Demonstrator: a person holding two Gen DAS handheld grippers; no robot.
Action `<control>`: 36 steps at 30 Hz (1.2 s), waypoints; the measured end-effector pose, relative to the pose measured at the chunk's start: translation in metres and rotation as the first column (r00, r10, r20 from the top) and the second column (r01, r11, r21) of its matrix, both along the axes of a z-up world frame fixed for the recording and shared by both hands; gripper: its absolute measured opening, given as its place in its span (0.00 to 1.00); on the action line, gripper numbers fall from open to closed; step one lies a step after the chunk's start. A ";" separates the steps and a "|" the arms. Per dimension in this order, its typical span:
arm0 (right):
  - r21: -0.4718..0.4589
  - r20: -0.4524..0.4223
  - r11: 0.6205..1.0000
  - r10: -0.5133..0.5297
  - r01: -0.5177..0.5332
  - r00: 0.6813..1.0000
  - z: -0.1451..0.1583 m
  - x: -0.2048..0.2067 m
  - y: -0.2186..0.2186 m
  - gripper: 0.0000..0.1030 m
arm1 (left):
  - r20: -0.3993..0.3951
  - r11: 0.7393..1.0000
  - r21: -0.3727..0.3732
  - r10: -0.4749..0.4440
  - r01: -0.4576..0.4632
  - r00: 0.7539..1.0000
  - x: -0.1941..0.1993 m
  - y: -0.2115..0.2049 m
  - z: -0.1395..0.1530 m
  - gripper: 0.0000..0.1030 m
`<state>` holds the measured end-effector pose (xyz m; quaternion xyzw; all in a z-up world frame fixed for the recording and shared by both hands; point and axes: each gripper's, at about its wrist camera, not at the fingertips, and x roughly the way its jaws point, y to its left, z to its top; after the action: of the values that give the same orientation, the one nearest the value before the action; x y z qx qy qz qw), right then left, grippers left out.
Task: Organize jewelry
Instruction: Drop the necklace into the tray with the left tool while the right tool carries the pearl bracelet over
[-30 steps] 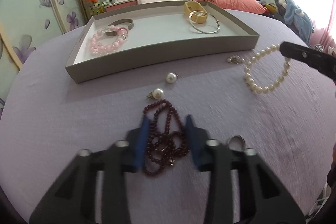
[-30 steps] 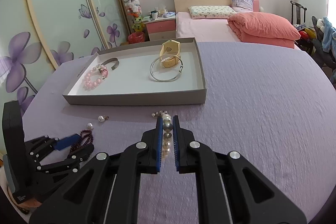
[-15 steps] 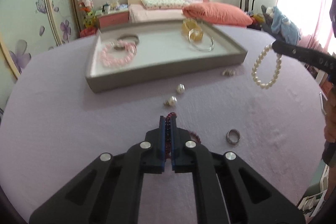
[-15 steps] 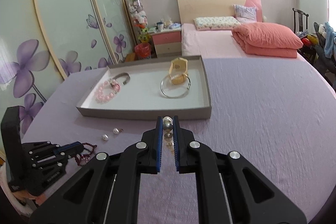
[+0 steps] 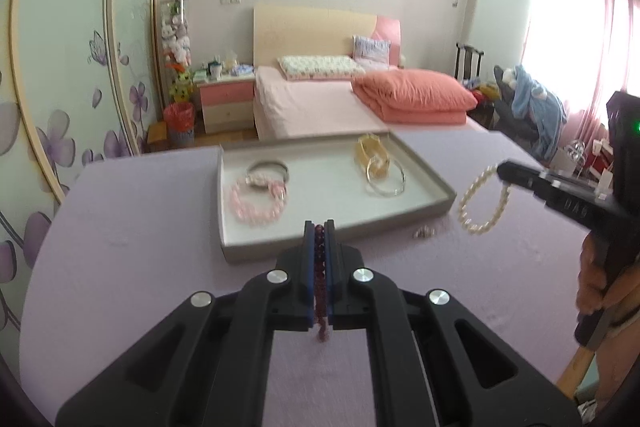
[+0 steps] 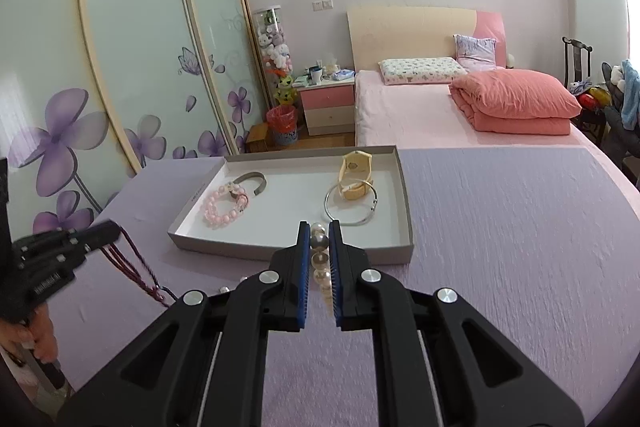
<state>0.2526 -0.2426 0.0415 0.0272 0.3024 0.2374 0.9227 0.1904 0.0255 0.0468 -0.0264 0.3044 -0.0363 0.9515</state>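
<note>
Left wrist view: the left gripper (image 5: pixel 319 227) is clenched on a dark red bead strand (image 5: pixel 319 267), which runs between its blue pads and dangles a little beneath them, clear of the purple cloth (image 5: pixel 120 259); ahead sits the grey tray (image 5: pixel 432 183), holding a pink bead bracelet (image 5: pixel 256 205) with a grey bangle (image 5: pixel 268 167) just behind it, and on the far side a silver bangle (image 5: pixel 386 179) touching a yellow watch (image 5: pixel 372 151); a small silver piece (image 5: pixel 424 233) lies on the cloth just beside the tray's near wall; to the right, the right gripper (image 5: pixel 502 171) holds a pearl bracelet (image 5: pixel 482 205) hanging free above the cloth, near the tray's corner. Right wrist view: that gripper (image 6: pixel 319 227) is clamped on the pearls (image 6: pixel 319 259), beads stacked between its pads; at the left edge the left gripper (image 6: pixel 114 229) carries the red strand (image 6: pixel 132 263) drooping toward the cloth; a hand (image 6: pixel 40 339) shows below it; two small pearl pieces (image 6: pixel 224 290) lie on the cloth near the tray.
</note>
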 end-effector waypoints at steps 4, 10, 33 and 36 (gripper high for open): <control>0.006 0.011 1.000 -0.003 0.003 1.000 0.006 0.005 0.001 0.10 | 0.047 1.000 0.002 0.001 -0.001 0.999 0.004 0.003 0.023 0.05; 0.026 0.037 1.000 -0.004 0.003 0.999 0.017 0.017 0.005 0.10 | 0.081 1.000 -0.012 0.019 -0.018 0.997 0.024 0.012 0.048 0.05; 0.029 0.004 1.000 0.007 -0.008 1.000 -0.008 0.089 0.033 0.10 | 0.046 0.999 -0.038 0.039 -0.037 0.998 0.145 0.026 0.034 0.05; 0.015 -0.001 1.000 0.006 -0.006 1.000 -0.012 0.093 0.036 0.10 | 0.035 0.999 -0.037 0.021 -0.019 0.999 0.152 0.020 0.025 0.05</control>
<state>0.3461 -0.2064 0.0294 0.0333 0.3014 0.2424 0.9216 0.3428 0.0452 0.0716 -0.0461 0.2867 -0.0327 0.9564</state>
